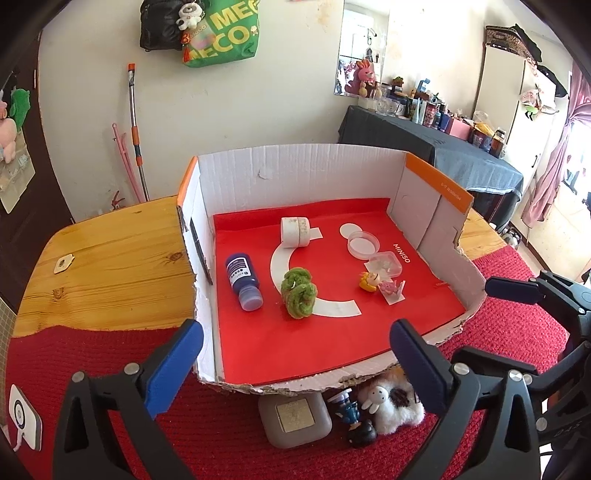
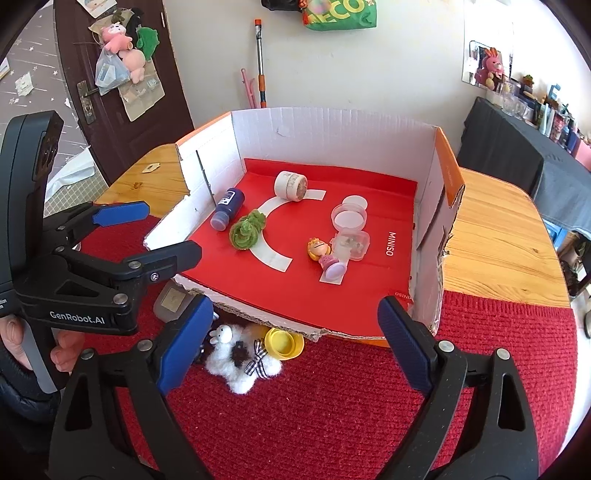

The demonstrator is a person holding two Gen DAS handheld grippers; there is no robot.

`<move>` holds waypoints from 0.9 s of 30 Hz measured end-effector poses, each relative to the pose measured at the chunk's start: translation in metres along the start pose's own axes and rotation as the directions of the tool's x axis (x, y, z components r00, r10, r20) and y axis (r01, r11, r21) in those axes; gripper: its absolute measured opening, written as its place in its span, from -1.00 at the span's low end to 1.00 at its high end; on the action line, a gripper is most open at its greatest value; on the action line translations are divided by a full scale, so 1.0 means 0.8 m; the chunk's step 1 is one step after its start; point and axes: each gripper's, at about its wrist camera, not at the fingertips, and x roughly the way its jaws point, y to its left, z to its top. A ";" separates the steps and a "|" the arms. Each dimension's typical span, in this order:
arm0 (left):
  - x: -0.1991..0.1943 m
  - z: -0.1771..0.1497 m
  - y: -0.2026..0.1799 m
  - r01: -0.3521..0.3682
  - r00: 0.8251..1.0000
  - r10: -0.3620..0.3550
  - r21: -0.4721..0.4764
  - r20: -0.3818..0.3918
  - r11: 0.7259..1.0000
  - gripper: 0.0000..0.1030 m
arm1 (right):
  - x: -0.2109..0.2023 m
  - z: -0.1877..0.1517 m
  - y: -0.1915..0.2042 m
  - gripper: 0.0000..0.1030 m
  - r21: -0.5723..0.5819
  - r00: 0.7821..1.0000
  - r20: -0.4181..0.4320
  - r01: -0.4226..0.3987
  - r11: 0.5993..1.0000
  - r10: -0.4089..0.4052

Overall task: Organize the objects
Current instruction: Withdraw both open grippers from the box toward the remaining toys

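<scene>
1. We have both grippers hovering in front of the cardboard box (image 1: 295, 173), at the bottom of each frame. Left gripper (image 1: 295, 350): jaws spread wide, holding nothing. Right gripper (image 2: 295, 343): same, wide apart and holding nothing.
2. Box sits on the wooden surface (image 1: 103, 266) with its near edge over a red mat (image 2: 332, 406). The near wall is torn down to a ragged low lip.
3. Inside the box, on a red liner (image 1: 295, 339): blue bottle (image 1: 243, 280) lying on its side at left, green fuzzy ball (image 1: 298, 292) centre, white tape roll (image 1: 295, 232) toward the back, round clear container (image 1: 364, 244) and a square clear one (image 1: 384, 266) at right, small cartoon figure (image 1: 370, 281) just in front of those.
4. Outside, against the torn lip on the mat: grey square case (image 1: 293, 419), white plush (image 2: 240, 356), yellow lid (image 2: 283, 342), small dark figurine (image 1: 360, 430). The lip partly hides them.
5. In the right wrist view the left gripper fills the left of the frame, beside the box's left wall.
6. Readable text: "MINISO" on the liner, "GenRobot.AI" on the left gripper body, partial "MEG / ECO" on a green bag (image 1: 225, 33) hanging on the wall at top.
</scene>
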 end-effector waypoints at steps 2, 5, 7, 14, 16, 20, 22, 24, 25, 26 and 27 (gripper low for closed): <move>-0.003 -0.001 -0.001 -0.001 1.000 0.001 0.001 0.001 1.000 0.99 | -0.003 -0.002 0.002 0.80 -0.002 1.000 0.004 0.000 1.000 0.000; -0.007 -0.004 -0.003 -0.010 1.000 0.010 0.004 0.002 1.000 0.99 | -0.008 -0.005 0.004 0.80 -0.002 1.000 0.007 -0.002 1.000 0.002; -0.010 -0.006 -0.003 -0.015 1.000 0.015 0.004 0.003 1.000 1.00 | -0.010 -0.006 0.005 0.83 -0.003 1.000 0.008 -0.002 1.000 0.002; -0.025 -0.012 -0.003 -0.018 1.000 0.018 -0.004 0.016 1.000 0.99 | -0.023 -0.015 0.012 0.85 -0.005 1.000 0.018 -0.008 1.000 0.008; -0.029 -0.015 -0.003 -0.019 1.000 0.019 -0.004 0.019 1.000 0.99 | -0.027 -0.017 0.015 0.85 -0.007 1.000 0.021 -0.008 1.000 0.008; -0.035 -0.021 -0.003 -0.022 1.000 0.022 -0.004 0.021 1.000 1.00 | -0.034 -0.022 0.017 0.85 -0.007 1.000 0.027 -0.009 1.000 0.009; -0.038 -0.024 -0.003 -0.023 1.000 0.023 -0.005 0.021 1.000 1.00 | -0.037 -0.025 0.019 0.85 -0.007 1.000 0.029 -0.009 1.000 0.010; -0.040 -0.027 -0.003 -0.021 1.000 0.021 -0.008 0.021 1.000 1.00 | -0.039 -0.027 0.020 0.85 -0.007 0.999 0.031 -0.010 1.000 0.010; -0.041 -0.029 -0.003 -0.020 1.000 0.020 -0.009 0.020 1.000 0.99 | -0.040 -0.028 0.022 0.85 -0.008 0.999 0.031 -0.011 1.000 0.011; -0.042 -0.030 -0.003 -0.019 1.000 0.019 -0.010 0.019 1.000 1.00 | -0.041 -0.030 0.022 0.85 -0.008 0.999 0.030 -0.011 1.000 0.011; -0.042 -0.032 -0.003 -0.018 1.000 0.018 -0.011 0.018 1.000 1.00 | -0.041 -0.032 0.023 0.85 -0.007 0.999 0.030 -0.011 1.000 0.011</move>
